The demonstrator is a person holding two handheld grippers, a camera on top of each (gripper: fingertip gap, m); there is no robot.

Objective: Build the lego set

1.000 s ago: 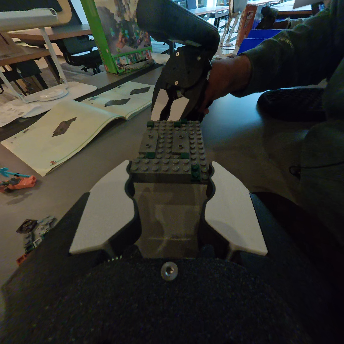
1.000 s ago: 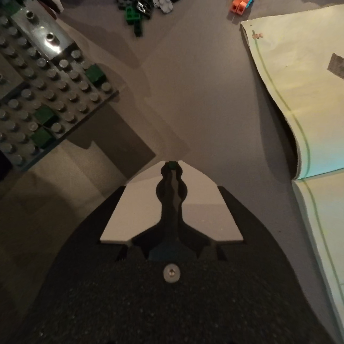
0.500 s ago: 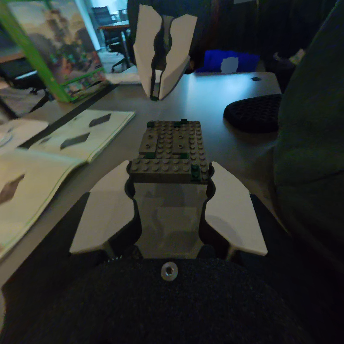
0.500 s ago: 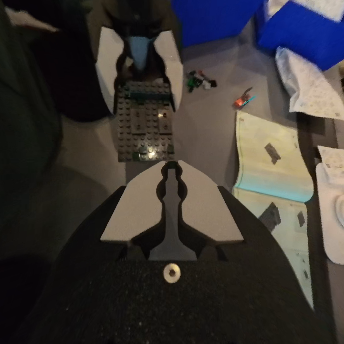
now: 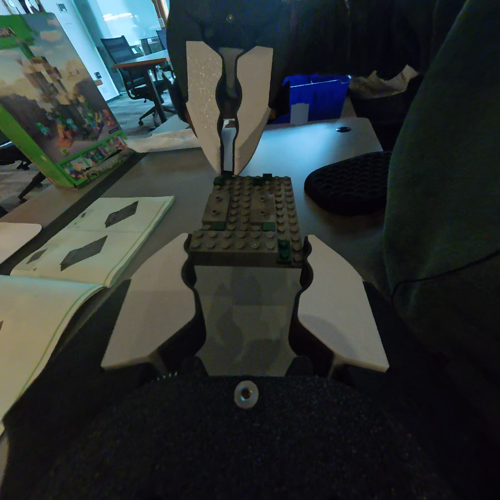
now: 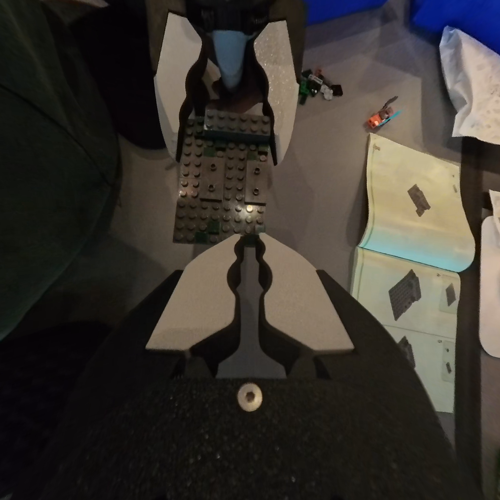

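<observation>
Left hand-held gripper (image 5: 244, 251) clamps the near end of the grey lego plate (image 5: 247, 216), held just above the counter (image 5: 311, 140); right hand-held gripper (image 6: 250, 238), nearly closed, pinches a small green piece (image 6: 249, 239) at the plate's opposite edge; build looks early: a few pieces on, loose parts (image 6: 320, 88) well right of it.

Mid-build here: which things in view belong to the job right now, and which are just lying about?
In the job:
- grey Lego plate assembly, clamped by left gripper
- small dark green piece in right gripper, at the plate's far edge
- open instruction booklet

Lying about:
- Lego box
- loose pieces
- orange piece
- blue bin
</observation>
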